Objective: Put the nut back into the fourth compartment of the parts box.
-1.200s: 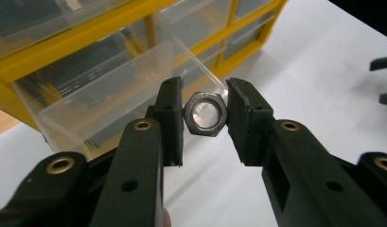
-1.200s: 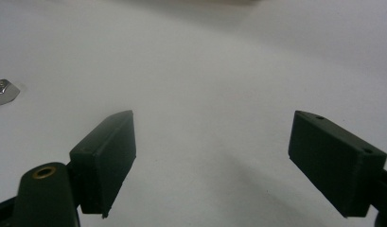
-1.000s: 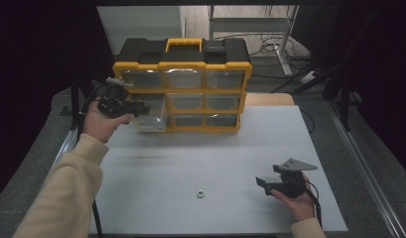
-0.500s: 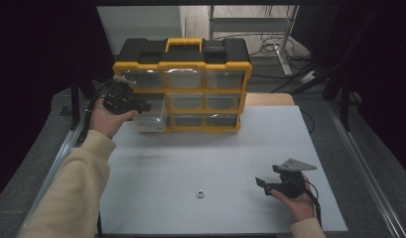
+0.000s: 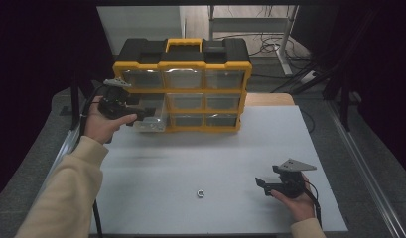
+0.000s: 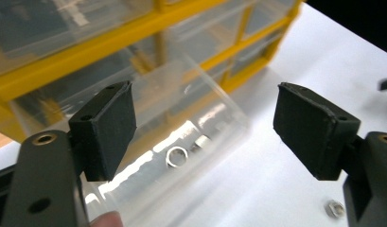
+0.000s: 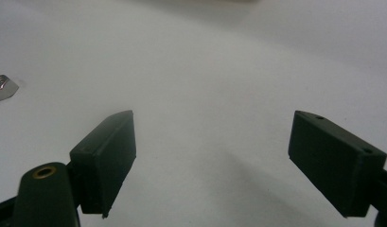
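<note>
A yellow and black organizer (image 5: 182,64) with clear drawers stands at the back of the white table. Its lower left drawer (image 5: 152,120) is pulled out. My left gripper (image 5: 147,113) hovers over that drawer's front. In the left gripper view its jaws (image 6: 205,113) have just been opening and stand wide, pressing on nothing. Below them in the clear drawer (image 6: 191,118) lie a metal ring (image 6: 176,156) and a small nut (image 6: 201,142). My right gripper (image 5: 262,183) rests open near the front right, with bare table between its jaws (image 7: 212,142).
A loose nut (image 5: 201,193) lies on the table near the front edge, left of my right gripper, and shows at the left edge of the right gripper view (image 7: 3,87). Another nut (image 6: 334,208) lies on the table by the drawer.
The left hand has shifted slightly at the pulled-out drawer. The right hand and the loose nut have kept still.
</note>
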Action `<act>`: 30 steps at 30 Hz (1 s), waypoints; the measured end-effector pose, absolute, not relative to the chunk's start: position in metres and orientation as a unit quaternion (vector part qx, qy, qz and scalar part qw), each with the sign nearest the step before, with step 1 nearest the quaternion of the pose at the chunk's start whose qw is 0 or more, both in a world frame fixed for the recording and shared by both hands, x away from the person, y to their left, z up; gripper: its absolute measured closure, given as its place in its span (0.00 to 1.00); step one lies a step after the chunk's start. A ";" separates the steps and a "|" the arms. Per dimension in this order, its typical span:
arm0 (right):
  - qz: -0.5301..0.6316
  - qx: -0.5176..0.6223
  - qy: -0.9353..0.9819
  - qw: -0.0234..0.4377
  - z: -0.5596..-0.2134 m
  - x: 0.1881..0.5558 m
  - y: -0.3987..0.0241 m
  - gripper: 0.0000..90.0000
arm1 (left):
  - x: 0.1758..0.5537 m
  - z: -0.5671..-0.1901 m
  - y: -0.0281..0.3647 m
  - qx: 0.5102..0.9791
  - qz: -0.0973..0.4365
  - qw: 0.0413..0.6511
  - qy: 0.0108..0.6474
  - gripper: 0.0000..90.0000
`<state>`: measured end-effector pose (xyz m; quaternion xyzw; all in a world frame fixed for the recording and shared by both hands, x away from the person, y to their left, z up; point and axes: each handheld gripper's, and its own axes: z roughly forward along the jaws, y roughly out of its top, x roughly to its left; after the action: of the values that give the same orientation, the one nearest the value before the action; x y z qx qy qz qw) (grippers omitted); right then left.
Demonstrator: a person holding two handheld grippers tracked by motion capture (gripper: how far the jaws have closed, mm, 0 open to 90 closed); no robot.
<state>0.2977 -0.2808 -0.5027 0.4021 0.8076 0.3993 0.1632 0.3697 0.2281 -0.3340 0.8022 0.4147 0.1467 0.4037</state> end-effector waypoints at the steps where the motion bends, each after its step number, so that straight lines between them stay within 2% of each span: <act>1: 0.399 0.403 0.808 0.163 -0.503 0.298 -0.281 0.18 | 0.365 -0.333 0.228 0.802 0.147 0.408 0.410 0.25; 10: 0.400 0.402 0.808 0.163 -0.502 0.298 -0.280 0.18 | 0.336 -0.341 0.222 0.819 0.127 0.411 0.379 0.25; 30: 0.400 0.403 0.806 0.165 -0.502 0.298 -0.282 0.18 | 0.305 -0.376 0.193 0.839 0.098 0.409 0.345 0.25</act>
<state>0.2976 -0.2815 -0.5022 0.4028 0.8065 0.4001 0.1651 0.3053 0.1934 -0.3759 0.8391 0.3449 0.0981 0.4092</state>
